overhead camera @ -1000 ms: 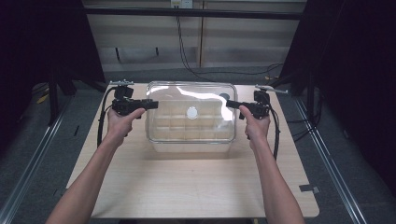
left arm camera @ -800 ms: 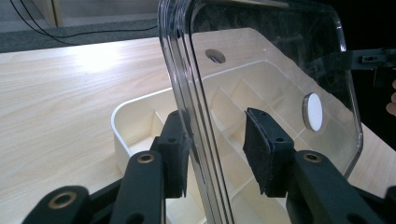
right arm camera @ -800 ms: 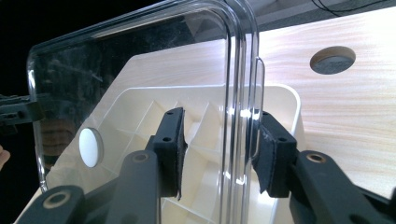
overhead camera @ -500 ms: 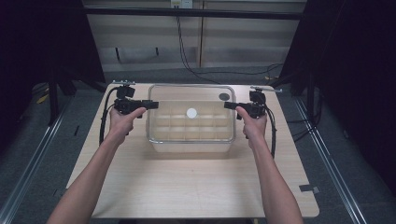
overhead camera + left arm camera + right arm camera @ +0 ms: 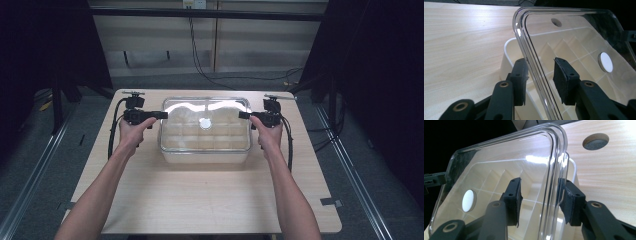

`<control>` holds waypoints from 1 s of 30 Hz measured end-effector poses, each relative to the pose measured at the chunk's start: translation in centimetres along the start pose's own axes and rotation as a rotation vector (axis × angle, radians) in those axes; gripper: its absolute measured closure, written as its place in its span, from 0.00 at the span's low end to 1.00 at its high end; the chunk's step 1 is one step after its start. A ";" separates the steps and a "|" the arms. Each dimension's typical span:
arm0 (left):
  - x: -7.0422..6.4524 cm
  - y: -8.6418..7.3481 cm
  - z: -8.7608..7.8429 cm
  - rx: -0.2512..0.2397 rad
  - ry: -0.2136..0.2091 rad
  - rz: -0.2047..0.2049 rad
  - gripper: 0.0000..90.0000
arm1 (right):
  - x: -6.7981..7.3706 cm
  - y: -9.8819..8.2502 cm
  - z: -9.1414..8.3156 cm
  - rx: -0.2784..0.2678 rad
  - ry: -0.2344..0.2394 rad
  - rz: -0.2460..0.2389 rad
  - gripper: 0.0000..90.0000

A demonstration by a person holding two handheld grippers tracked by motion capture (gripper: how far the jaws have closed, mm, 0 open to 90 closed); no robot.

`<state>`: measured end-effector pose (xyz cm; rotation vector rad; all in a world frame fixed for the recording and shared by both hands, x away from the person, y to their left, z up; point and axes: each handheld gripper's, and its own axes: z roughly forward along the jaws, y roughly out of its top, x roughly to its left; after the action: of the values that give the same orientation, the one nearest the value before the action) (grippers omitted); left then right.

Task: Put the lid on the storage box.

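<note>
The clear lid [image 5: 205,125] is a hard, glossy transparent plastic sheet with rounded corners and a raised rim, bearing a round white disc [image 5: 205,123] near its middle; no writing can be read on it. It lies over the white box [image 5: 205,156], an oblong plastic tub divided inside into square compartments, which stands on the far middle of the worktop [image 5: 200,200]. The left tongs [image 5: 540,78] straddle the lid's left edge, their black pads apart from it after a slight closing. The right tongs [image 5: 541,197] straddle the right edge, jaws just opened further, the pads not pressing. The worktop is pale wood-grain laminate with a round grey plug [image 5: 595,141] set in it. Dark curtains, grey floor and cables surround it.
</note>
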<state>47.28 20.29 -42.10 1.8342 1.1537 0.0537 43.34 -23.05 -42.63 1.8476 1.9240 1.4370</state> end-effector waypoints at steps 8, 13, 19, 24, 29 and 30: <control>0.4 -0.3 0.7 0.028 -0.001 -0.013 0.68 | -0.3 -0.2 0.9 0.026 -0.031 0.007 0.57; 0.6 -0.5 1.0 0.034 -0.009 -0.029 0.67 | -0.1 -0.3 1.2 0.027 -0.057 -0.001 0.56; 0.5 -0.5 0.9 0.035 -0.013 -0.024 0.67 | 0.3 -0.4 1.1 0.027 -0.092 -0.043 0.52; 0.6 -0.8 1.1 0.031 -0.018 -0.021 0.67 | 0.3 -0.5 1.2 0.023 -0.100 -0.043 0.50; 0.9 -1.2 1.6 0.043 -0.022 -0.047 0.65 | 0.1 -0.9 1.8 0.046 -0.121 -0.031 0.48; 0.8 -1.2 1.7 0.042 -0.018 -0.055 0.65 | 0.0 -0.9 1.9 0.047 -0.119 -0.032 0.48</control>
<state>47.72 19.87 -44.27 1.8348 1.1999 -0.0183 43.90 -21.89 -44.31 1.8669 1.9377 1.2531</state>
